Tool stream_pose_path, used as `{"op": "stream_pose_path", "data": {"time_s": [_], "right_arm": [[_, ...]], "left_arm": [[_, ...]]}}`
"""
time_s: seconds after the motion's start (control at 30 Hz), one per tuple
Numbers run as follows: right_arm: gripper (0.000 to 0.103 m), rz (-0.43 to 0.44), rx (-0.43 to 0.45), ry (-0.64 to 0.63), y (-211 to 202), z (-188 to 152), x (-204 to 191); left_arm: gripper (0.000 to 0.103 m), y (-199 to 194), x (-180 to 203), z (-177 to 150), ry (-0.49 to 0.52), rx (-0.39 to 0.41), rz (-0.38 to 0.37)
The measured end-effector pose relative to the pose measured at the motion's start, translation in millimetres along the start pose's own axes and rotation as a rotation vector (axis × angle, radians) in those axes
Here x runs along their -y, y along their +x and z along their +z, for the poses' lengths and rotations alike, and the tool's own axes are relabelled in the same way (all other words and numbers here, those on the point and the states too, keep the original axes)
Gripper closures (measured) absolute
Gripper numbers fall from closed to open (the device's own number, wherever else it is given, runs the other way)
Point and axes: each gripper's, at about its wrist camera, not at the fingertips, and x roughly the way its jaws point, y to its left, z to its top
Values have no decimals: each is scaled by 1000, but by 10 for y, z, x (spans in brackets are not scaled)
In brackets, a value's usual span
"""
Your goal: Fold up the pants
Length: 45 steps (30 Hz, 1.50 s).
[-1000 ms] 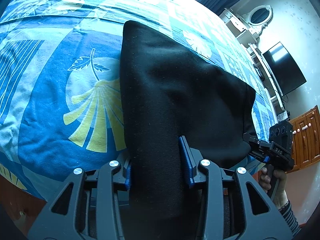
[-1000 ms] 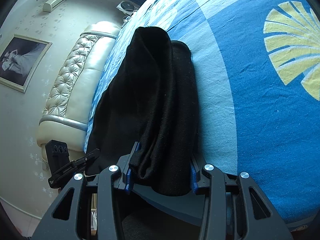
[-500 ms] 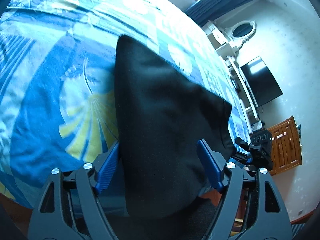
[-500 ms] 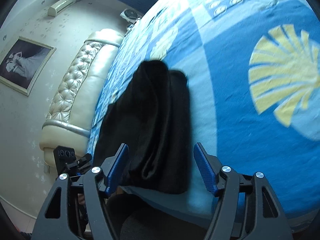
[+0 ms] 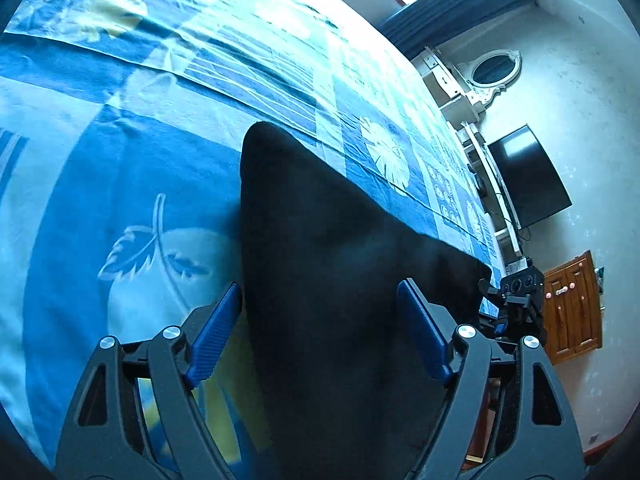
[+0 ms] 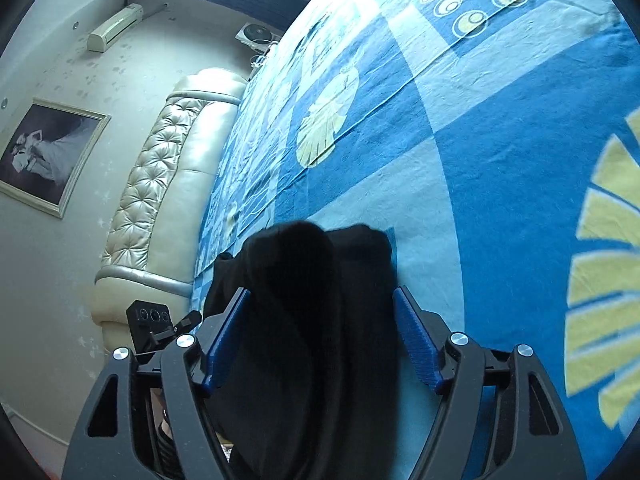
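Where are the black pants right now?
The black pants lie on the blue bedspread near its edge, stretching between the open left gripper and open right gripper.

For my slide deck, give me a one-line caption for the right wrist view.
Open right tool straddling folded black pants on a blue patterned bedspread, tufted headboard behind.

Left tool (image 5: 320, 332) and right tool (image 6: 322, 336) both hover with jaws spread wide.
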Motion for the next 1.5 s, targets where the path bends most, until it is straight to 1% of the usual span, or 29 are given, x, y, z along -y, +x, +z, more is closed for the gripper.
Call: {"op": "stream_pose_path", "data": {"time_s": [0.1, 0.13, 0.17, 0.2, 0.23, 0.27, 0.3, 0.33, 0.4, 0.43, 0.5, 0.7, 0.93, 1.07, 1.2, 1.27, 1.5], "right_arm": [[30, 13, -16, 2, 110, 61, -1], [30, 19, -23, -1, 132, 72, 3], [30, 22, -35, -17, 173, 77, -19], [34, 18, -36, -30, 184, 86, -23], [46, 12, -41, -42, 202, 77, -25], [50, 14, -44, -44, 217, 73, -22], [57, 16, -42, -48, 214, 67, -19], [61, 21, -37, -51, 203, 59, -21], [65, 41, -24, -43, 173, 42, -14], [66, 46, -18, -43, 160, 44, -12], [67, 51, -2, -51, 143, 56, -29], [69, 85, 32, -62, 232, 246, -95], [69, 103, 66, -77, 508, 667, -209], [69, 101, 72, -70, 634, 824, -202], [69, 81, 63, -18, 736, 830, -18], [69, 103, 65, 10, 747, 822, 71], [69, 114, 64, 18, 745, 807, 143]], "left_arm": [[23, 113, -67, 83, -33, -32, -28], [29, 155, -74, 105, -33, -41, -22], [38, 183, -71, 120, -25, -45, -9], [54, 227, -51, 123, 2, -56, 11], [59, 254, -27, 121, 22, -59, 27], [62, 261, 0, 115, 41, -50, 42], [66, 256, 55, 101, 72, -38, 60], [69, 252, 79, 95, 90, -30, 73], [72, 239, 163, 83, 119, -20, 110], [75, 233, 180, 91, 123, -16, 121], [78, 210, 241, 122, 132, -3, 146], [79, 203, 342, 367, 210, 51, 226], [79, 306, 292, 832, 237, 87, 284], [79, 385, 226, 1002, 244, 90, 308], [78, 486, 138, 1011, 232, 79, 324], [77, 511, 103, 998, 227, 82, 321], [75, 535, 88, 993, 235, 87, 326]]}}
